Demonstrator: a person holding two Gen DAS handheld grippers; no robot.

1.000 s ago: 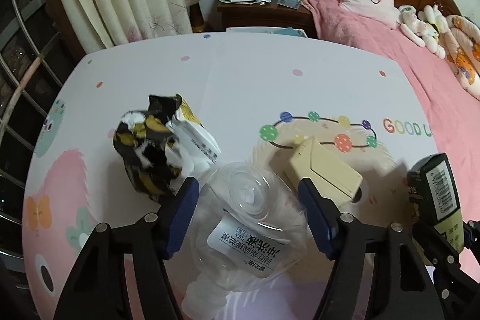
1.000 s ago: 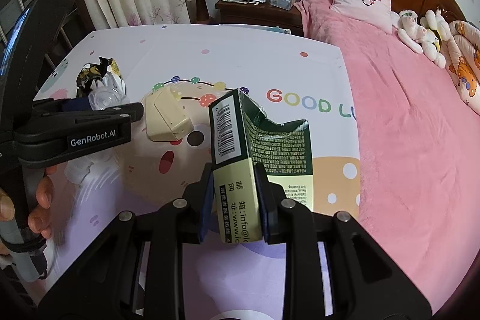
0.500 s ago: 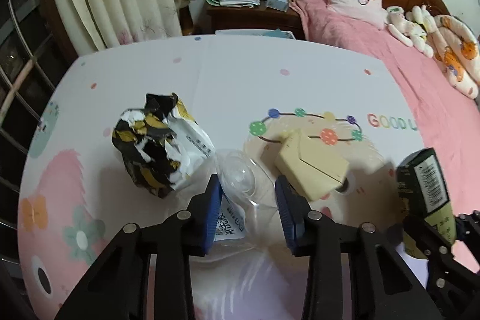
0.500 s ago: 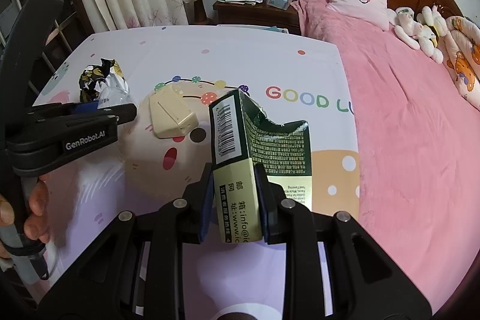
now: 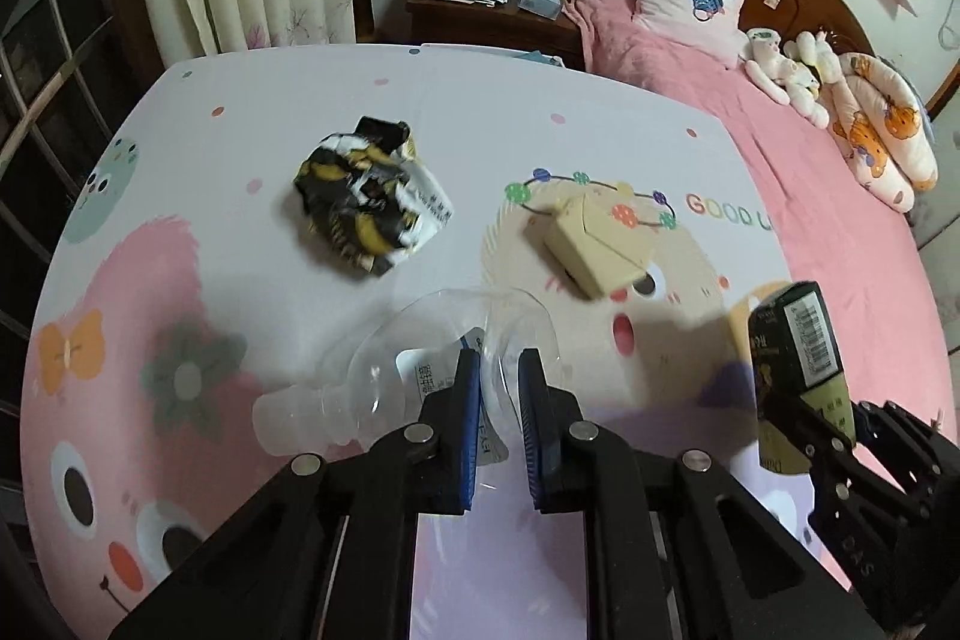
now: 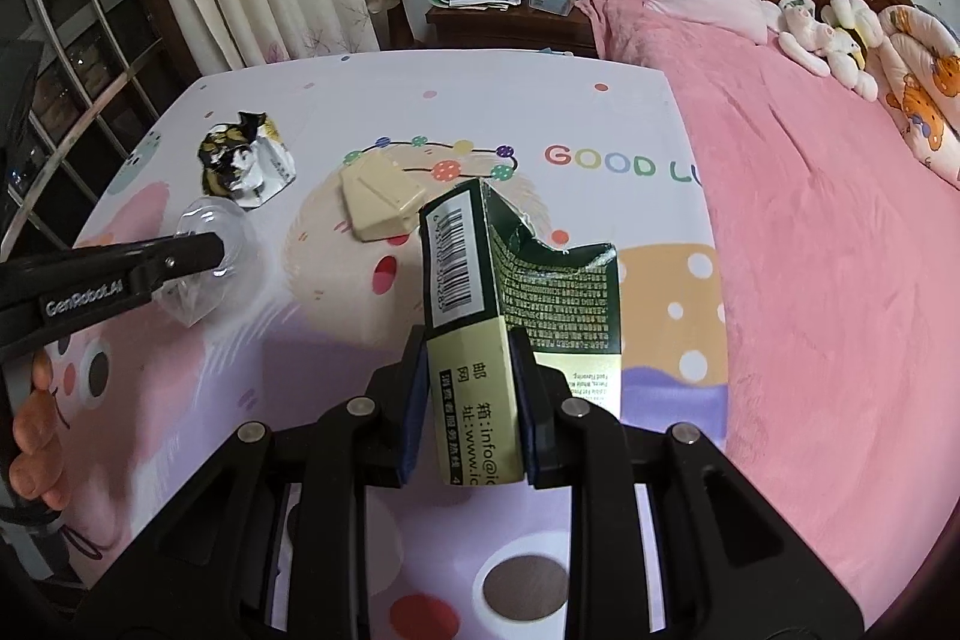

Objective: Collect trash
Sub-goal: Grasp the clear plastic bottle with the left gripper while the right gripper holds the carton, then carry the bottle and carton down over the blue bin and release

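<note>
Clear plastic bottle (image 5: pixel 384 370) is being crushed flat between the left gripper (image 5: pixel 499 376), whose jaws have just been closing on it above the cartoon mat (image 5: pixel 180 244). Right gripper (image 6: pixel 469 370) is clamping a torn green carton (image 6: pixel 510 280). On the mat, 2 more pieces are lying apart: a crumpled wrapper (image 5: pixel 366 202) and a beige box (image 5: pixel 591 238).

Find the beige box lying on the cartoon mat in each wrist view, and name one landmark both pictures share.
Left wrist view: the beige box lies right of centre, beyond the left gripper.
Right wrist view: the beige box lies left of centre, behind the green carton.
Shared landmark: the GOOD lettering, just right of the box in both.
</note>
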